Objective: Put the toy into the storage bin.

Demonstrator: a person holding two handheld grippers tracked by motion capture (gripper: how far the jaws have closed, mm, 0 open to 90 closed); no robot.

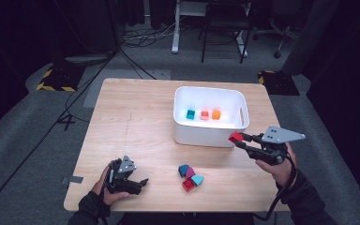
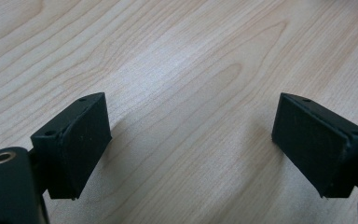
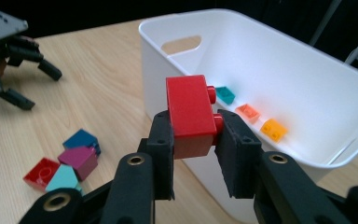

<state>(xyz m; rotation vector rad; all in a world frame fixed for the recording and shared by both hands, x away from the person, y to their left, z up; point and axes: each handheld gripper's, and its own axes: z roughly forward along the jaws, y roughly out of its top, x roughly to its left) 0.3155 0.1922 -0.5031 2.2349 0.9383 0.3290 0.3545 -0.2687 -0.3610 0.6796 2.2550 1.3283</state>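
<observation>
A red brick (image 3: 190,115) is held at the centre of the right gripper view, pinched between the two black jaws of the right gripper (image 3: 193,135). In the high view it sits right of centre, just off the near right corner of the white bin (image 1: 211,136) and not yet over its rim. The step in hand is judged to be the carry: the brick has been lifted and is being taken to the bin. For the next move, the brick would need to be brought over the rim and above the open floor, and only then released.

The brick is glossy, short and blocky, with round studs on the side turned towards the bin. Inside the bin a teal brick (image 3: 225,94), a salmon brick (image 3: 247,112) and an orange brick (image 3: 273,129) are lined up. A cluster of loose bricks (image 1: 190,176) is left on the table (image 1: 136,117) at lower centre of the high view. The left gripper (image 1: 138,183) is rested at lower left, its jaws spread wide over bare wood.
</observation>
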